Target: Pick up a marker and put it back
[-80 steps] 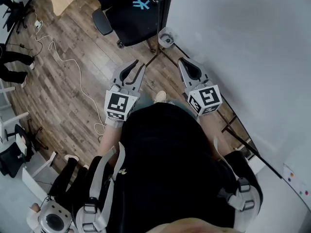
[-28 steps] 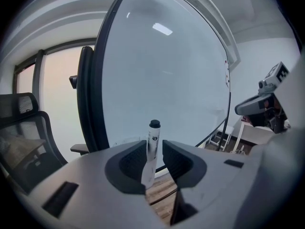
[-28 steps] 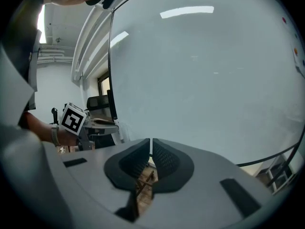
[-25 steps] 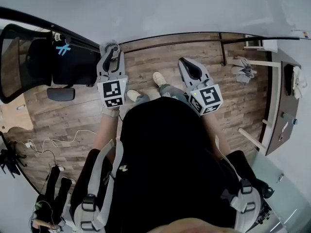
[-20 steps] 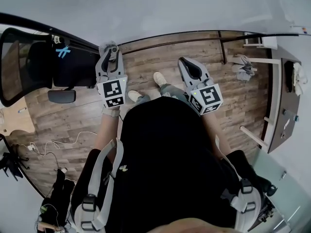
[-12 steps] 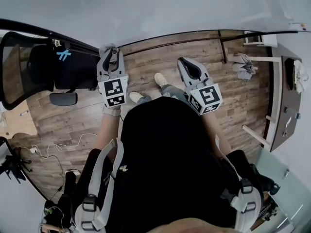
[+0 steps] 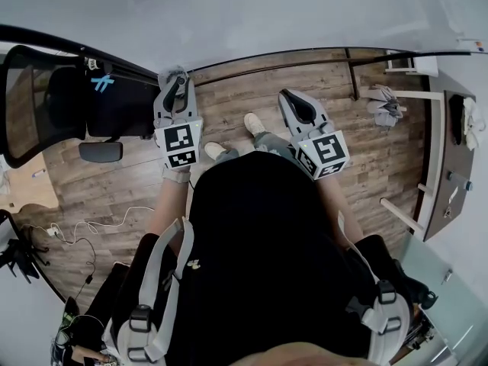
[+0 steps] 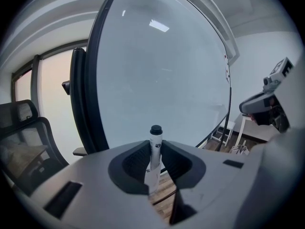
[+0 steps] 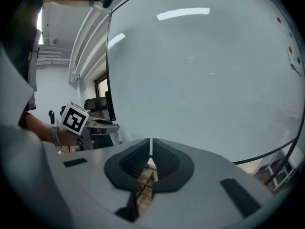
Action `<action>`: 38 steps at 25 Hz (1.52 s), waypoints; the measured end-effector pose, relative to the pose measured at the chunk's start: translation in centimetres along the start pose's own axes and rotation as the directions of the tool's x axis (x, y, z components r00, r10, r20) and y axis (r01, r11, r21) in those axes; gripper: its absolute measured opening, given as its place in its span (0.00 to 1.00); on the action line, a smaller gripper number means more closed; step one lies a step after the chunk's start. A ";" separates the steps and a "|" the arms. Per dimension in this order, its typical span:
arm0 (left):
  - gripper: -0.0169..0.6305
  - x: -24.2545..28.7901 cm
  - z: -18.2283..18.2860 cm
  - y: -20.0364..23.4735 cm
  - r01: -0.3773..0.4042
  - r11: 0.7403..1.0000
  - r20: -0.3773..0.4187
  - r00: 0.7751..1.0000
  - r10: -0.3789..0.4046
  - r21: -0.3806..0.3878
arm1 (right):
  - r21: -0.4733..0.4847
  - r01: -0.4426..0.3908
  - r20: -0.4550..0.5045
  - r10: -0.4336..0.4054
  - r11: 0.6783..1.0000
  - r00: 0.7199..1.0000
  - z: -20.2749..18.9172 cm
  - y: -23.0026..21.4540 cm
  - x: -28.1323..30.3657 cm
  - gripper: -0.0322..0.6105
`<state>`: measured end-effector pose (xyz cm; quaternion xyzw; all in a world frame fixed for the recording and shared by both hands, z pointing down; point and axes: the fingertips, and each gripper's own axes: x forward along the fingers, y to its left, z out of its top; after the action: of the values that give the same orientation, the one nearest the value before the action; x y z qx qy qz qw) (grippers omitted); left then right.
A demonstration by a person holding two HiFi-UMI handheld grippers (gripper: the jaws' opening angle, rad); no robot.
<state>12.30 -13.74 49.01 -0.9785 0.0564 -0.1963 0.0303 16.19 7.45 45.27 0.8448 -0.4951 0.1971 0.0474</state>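
A white marker (image 8: 155, 151) with a black cap stands upright between the jaws of my left gripper (image 8: 155, 144), which is shut on it. In the head view the left gripper (image 7: 176, 81) reaches the lower edge of the big whiteboard (image 7: 252, 14). To its right, my right gripper (image 7: 289, 96) is held at about the same height. Its jaws are shut with nothing between them in the right gripper view (image 9: 151, 141). That view also shows the left gripper's marker cube (image 9: 75, 119) at the left.
The whiteboard (image 8: 162, 75) fills the view ahead of both grippers. A black office chair (image 7: 53, 90) stands at the left, a brown table (image 7: 446, 128) at the right. Cables (image 7: 84, 231) lie on the wooden floor. The person's shoes (image 7: 254, 122) are below the board.
Since 3.2 s ago the person has turned to face the whiteboard, and the left gripper's jaws, then spread apart, are now shut on the marker. Over the last second both grippers barely moved.
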 end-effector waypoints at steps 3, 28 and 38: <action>0.15 -0.3 0.1 0.1 -0.004 1.000 0.002 1.000 0.004 -0.002 | -0.005 -0.012 0.000 0.012 1.000 1.000 0.1 0.2 0.2 0.09; 0.14 -6.2 4.5 3.2 -0.133 0.989 0.144 0.980 0.140 -0.060 | -0.102 -0.246 0.015 0.249 0.964 0.968 3.2 3.8 4.4 0.09; 0.14 -10.6 7.1 4.3 -0.239 0.969 0.210 0.946 0.249 -0.069 | -0.148 -0.383 0.022 0.391 0.912 0.920 4.6 7.1 6.0 0.09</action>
<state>4.93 -16.46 38.13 -0.9799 0.1775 -0.0819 0.0394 13.99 -2.31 42.55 0.7293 -0.6663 0.1455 0.0545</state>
